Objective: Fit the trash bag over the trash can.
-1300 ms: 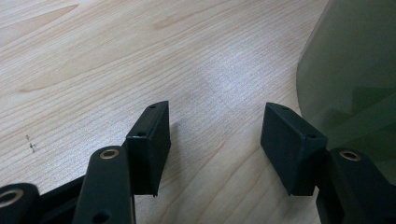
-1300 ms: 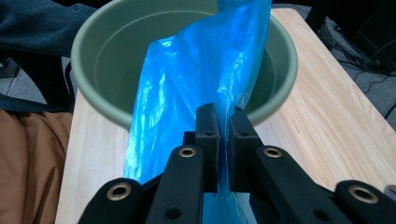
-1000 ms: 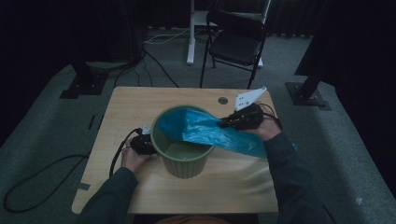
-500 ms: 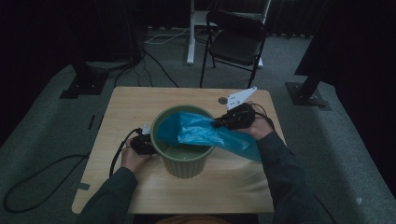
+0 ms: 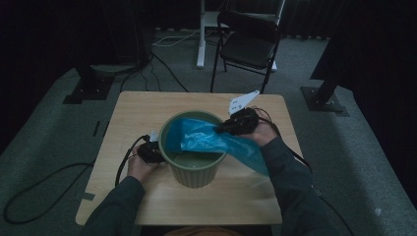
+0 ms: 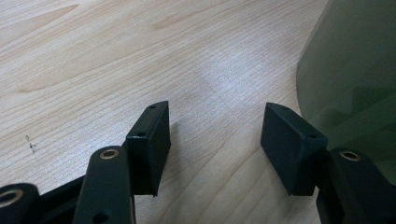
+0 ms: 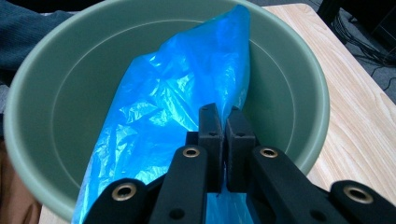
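Where fingers pinch, blue bag (image 7: 159,121) crinkled, glossy

bin (image 5: 193,169) centre of surface (image 5: 147,105), main obstacle | blue bag (image 5: 211,140) drapes across its mouth and over right rim, blocking entry there | bare surface open behind, left and front

High view dim, murky; gripper views brighter, sharp, w/ soft shadows.

No text, label, brand or number is legible — not on anything in view.
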The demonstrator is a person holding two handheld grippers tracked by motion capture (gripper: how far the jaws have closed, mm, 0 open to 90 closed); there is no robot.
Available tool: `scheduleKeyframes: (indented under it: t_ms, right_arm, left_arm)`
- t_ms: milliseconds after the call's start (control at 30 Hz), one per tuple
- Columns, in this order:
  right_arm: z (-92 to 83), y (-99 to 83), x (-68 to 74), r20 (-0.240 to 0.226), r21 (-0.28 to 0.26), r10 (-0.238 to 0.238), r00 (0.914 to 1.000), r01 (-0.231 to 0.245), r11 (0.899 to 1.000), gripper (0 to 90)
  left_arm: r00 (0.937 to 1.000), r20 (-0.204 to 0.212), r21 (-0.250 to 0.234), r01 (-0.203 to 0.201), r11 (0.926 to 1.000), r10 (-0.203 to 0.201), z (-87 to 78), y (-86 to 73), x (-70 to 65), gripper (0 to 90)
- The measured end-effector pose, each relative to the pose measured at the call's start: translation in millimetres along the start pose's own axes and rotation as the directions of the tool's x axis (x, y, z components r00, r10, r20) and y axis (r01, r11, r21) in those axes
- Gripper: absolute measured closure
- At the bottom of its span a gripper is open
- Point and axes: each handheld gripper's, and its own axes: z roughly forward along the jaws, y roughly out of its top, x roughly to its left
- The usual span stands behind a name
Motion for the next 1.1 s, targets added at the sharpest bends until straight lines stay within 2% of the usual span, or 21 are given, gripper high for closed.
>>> scheduleKeyframes:
  t_ms: [267,400,600,867,1100]
  right_arm:
    - [4.4,-0.2,0.2,-0.003,0.003,0.001,1.0,-0.001,1.0,86.9]
    - [-0.7,0.0,2.7,0.011,-0.029,0.002,0.9999,-0.001,1.0,70.5]
    - [-18.1,0.2,6.9,0.046,-0.084,0.008,0.9989,-0.004,0.996,58.9]
    - [-41.1,-4.2,19.3,0.103,-0.112,-0.002,0.9947,0.014,0.994,58.0]
    - [-54.1,-21.0,34.1,0.134,-0.115,0.007,0.991,0.008,0.993,59.7]
  left_arm:
    - [1.0,0.0,0.0,0.0,1.0,0.0,0.0,0.0,0.0,42.4]
    - [1.0,0.0,0.0,0.0,1.0,0.0,0.0,0.0,0.0,42.4]
    - [1.0,0.0,0.0,-0.001,1.0,0.001,0.0,0.0,0.0,42.4]
    - [1.0,0.0,0.0,-0.001,1.0,0.001,0.0,0.0,0.0,42.4]
    - [1.0,-0.001,0.001,-0.001,1.0,0.001,0.0,0.0,-0.1,42.3]
